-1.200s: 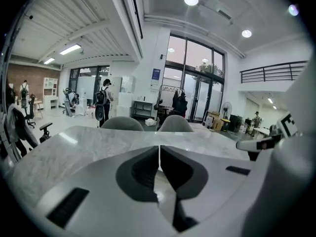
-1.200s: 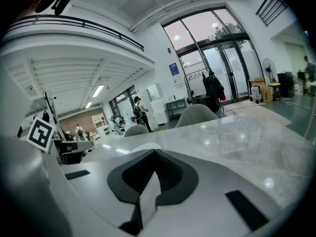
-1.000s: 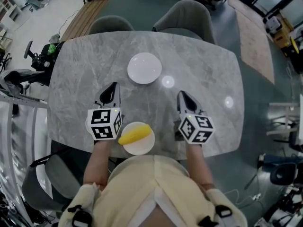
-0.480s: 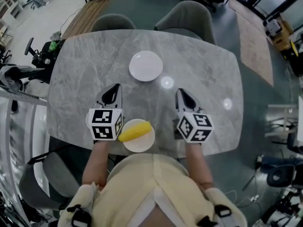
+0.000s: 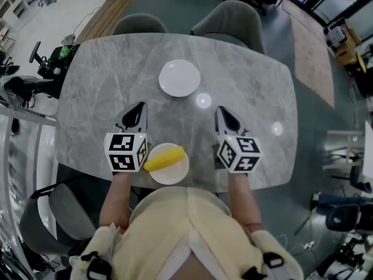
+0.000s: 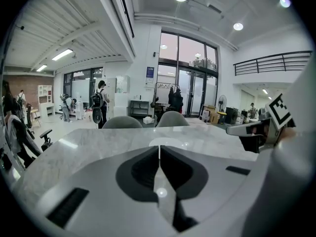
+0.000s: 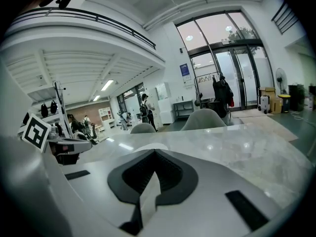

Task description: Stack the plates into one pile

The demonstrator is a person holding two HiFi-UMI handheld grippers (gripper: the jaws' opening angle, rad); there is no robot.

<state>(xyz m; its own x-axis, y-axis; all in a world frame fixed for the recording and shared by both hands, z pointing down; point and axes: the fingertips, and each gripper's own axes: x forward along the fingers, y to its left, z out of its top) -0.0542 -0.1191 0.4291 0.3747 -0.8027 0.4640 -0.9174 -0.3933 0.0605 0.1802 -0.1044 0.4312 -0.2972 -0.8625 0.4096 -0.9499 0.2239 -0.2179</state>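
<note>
Left gripper (image 5: 137,111): fingers closed together, nothing between them. Right gripper (image 5: 223,116): fingers fully closed, also empty. Both hover low over the bench (image 5: 105,86), side by side and pointing away from the person.

Plates are not in one pile. Far plate (image 5: 179,78) lies mid-bench, beyond and between the two grippers. Near plate (image 5: 172,174) sits at the bench edge closest to the person, between the marker cubes. The two are well apart.

Judgement on handling: either gripper must open its fingers before it can take a rim. The near plate carries a yellow oblong item (image 5: 164,157), so that plate should go on top and stay level in transit, or the item may roll off. Pinch the rim squarely; glazed ware probably slips.

Appearance: both plates are round, white, shallow and glossy. The far one is bare. What the yellow item is cannot be told.
</note>
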